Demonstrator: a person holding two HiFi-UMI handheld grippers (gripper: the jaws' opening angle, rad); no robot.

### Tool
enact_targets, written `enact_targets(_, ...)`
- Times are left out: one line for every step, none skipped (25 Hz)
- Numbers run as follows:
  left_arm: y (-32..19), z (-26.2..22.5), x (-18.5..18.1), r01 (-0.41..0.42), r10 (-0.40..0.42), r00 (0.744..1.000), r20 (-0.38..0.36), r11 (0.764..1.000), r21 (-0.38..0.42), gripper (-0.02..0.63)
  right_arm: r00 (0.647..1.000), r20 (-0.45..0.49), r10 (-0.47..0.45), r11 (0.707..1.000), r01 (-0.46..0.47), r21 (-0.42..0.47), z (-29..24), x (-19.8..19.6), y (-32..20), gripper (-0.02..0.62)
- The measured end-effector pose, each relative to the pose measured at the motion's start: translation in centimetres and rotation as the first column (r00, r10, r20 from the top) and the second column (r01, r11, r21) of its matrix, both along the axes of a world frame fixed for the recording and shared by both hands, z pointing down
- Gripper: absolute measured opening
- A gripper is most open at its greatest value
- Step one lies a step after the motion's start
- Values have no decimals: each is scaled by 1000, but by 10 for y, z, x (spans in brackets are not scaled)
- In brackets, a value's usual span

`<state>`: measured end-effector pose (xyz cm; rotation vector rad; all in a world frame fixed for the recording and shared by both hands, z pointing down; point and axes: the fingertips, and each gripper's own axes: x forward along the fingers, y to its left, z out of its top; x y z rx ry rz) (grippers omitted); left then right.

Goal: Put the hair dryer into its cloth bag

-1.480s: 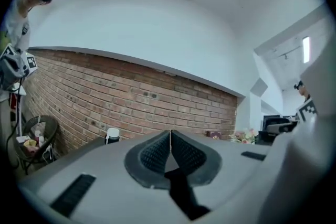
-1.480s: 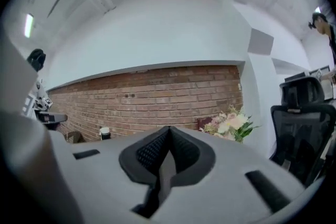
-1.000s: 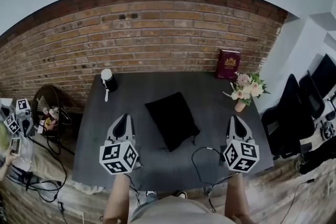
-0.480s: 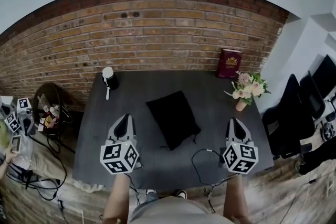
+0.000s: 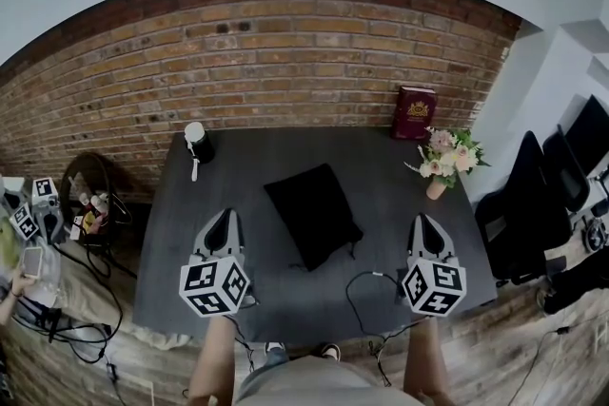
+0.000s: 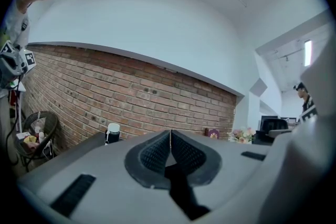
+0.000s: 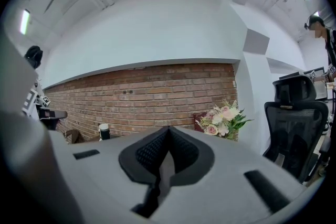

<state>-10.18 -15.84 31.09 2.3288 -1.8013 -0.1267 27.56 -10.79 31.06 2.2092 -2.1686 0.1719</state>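
Fingers (image 6: 156, 153) of the left gripper (image 5: 221, 216) are seen pressed together along their ribbed black pads, with nothing held between them. The pads (image 7: 185, 152) of the right gripper (image 5: 425, 220) are likewise closed on nothing. Both grippers are held level above the near part of the dark grey table (image 5: 381, 176), left and right of the soft black cloth bag (image 5: 312, 214). This bag is laid flat near the table's middle, touched by neither gripper. It is roughly rectangular and turned at an angle, so that one corner points toward the red brick wall (image 5: 285, 62). Its cloth looks matt and slightly puffed, and a thin cord end is seen at its near right corner. A small black object with a white top (image 5: 197, 144) is stood at the far left corner; whether it is the hair dryer cannot be told. A dark red book (image 5: 415, 115) is leaned against the wall, and a small vase of pink and white flowers (image 5: 442, 162) is placed near the right edge. A thin black cable (image 5: 354, 296) is looped beside the right gripper.
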Motion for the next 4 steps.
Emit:
enact_targets(0, 0, 0, 0, 0, 1000, 0, 1000, 0, 9, 1000, -2, 0, 1000, 0, 0, 0, 0, 0, 0)
enact_targets(0, 0, 1, 0, 0, 1000, 1, 1000, 1, 9, 1000, -2, 0, 1000, 0, -1, 1, 1, 1, 0)
enact_targets(0, 0, 2, 0, 0, 1000, 1, 1000, 1, 9, 1000, -3, 1, 1000, -1, -1, 2, 1, 1, 0)
enact_targets(0, 0, 2, -1, 1, 1000, 2, 1000, 0, 10, 1000, -3, 2, 1000, -2, -2, 2, 1, 2, 0)
